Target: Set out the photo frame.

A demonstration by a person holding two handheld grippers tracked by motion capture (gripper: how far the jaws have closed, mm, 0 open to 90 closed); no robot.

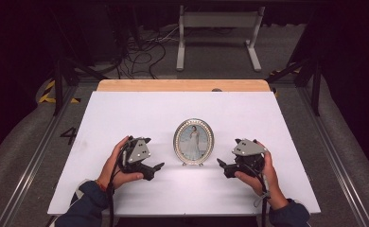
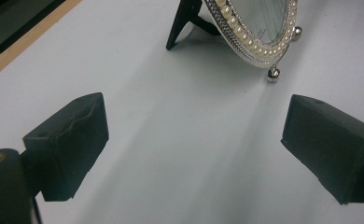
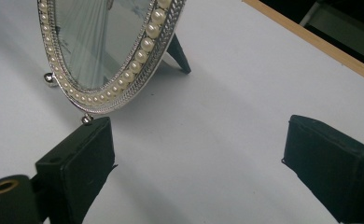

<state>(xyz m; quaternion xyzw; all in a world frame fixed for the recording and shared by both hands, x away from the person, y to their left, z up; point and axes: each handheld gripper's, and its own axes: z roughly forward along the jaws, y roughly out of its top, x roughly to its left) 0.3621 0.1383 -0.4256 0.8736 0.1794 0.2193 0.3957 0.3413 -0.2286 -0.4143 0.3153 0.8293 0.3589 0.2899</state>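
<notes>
The white tabletop [image 1: 140, 113] is brightly and evenly lit from above, while the floor and surroundings in the high view fall off into near black. That view is soft and slightly grainy. Shadows are faint: a pale one spreads beneath the oval picture frame [image 1: 193, 141], and both gripper views show dim streaks across the white surface. In those views the glass of the frame carries a washed-out glare, and the near black fingers [image 2: 68, 144] look a little soft.

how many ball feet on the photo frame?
2 visible on the photo frame: one ball foot at the bottom edge nearer the left hand-held gripper, another nearer the right hand-held gripper. A black back strut props it.
</notes>
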